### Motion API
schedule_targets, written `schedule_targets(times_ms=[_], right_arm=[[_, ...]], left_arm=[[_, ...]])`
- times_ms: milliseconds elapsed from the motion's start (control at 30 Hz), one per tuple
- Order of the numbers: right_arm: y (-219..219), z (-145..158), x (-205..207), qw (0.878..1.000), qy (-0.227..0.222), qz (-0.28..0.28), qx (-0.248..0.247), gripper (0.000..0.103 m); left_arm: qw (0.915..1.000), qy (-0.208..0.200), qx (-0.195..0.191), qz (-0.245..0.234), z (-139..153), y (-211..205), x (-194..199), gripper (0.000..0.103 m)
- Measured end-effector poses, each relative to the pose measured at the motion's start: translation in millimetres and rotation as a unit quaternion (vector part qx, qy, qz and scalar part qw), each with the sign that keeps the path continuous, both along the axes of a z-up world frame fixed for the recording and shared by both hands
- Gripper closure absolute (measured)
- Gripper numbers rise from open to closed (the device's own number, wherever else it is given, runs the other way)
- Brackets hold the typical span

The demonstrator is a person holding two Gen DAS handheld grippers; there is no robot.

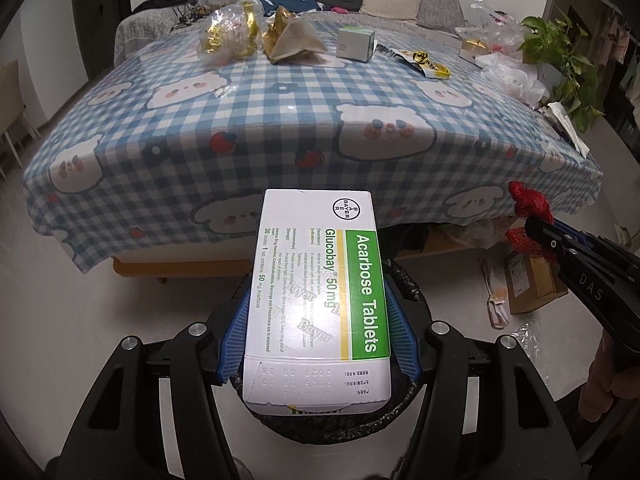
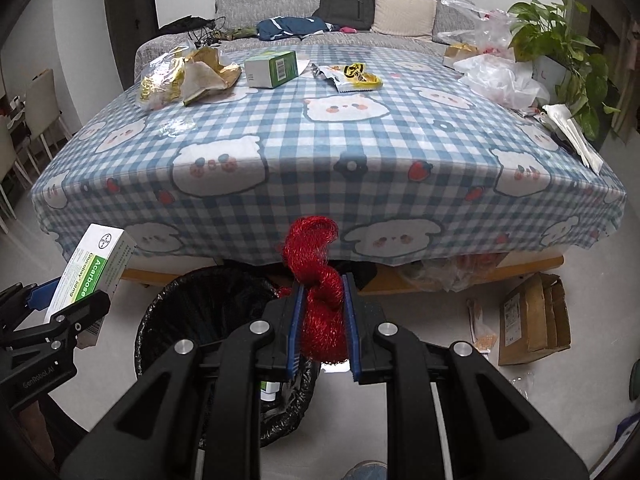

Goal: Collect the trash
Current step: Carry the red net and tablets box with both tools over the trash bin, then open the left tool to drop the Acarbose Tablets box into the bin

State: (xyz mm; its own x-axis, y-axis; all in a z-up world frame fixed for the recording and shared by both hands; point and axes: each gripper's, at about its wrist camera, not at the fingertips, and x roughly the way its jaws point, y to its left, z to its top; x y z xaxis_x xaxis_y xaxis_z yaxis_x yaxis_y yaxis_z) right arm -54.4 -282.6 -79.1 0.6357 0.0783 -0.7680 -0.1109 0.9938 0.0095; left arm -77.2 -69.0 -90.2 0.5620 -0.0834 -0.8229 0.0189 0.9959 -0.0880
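Below both of your grippers, just off the table's near edge, the black-lined trash bin (image 2: 224, 320) stands open. Your left gripper (image 1: 318, 320) clamps the white-and-green tablet box (image 1: 320, 300) across its short sides; its long axis runs away from you, tilted up, directly above the bin mouth. Your right gripper (image 2: 322, 320) is nearly closed on the red mesh wad (image 2: 320, 284), which hangs over the bin's right rim (less centred than the box). Judgement: left hand is better placed to drop. Wrappers remain on the checked tablecloth (image 2: 304, 148).
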Motion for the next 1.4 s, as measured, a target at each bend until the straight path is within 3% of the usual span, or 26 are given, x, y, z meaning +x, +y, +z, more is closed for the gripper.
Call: schedule_targets(times_ms=[633,1100,1400], right_arm=[[-8,-72,-3,0.999,0.046,-0.016,-0.007,0.086],[-27,-106,4,0.996,0.076,-0.040,-0.007,0.086],[-28,-108,3,0.996,0.077,-0.039,-0.009,0.086]], left_arm=[[0.9993,0.035,-0.007,0.007,-76,-13,1,0.044],[0.9981,0.061,0.004,0.006,-127,-33,9,0.044],[0.9981,0.062,0.008,0.002,-135,-41,12,0.043]])
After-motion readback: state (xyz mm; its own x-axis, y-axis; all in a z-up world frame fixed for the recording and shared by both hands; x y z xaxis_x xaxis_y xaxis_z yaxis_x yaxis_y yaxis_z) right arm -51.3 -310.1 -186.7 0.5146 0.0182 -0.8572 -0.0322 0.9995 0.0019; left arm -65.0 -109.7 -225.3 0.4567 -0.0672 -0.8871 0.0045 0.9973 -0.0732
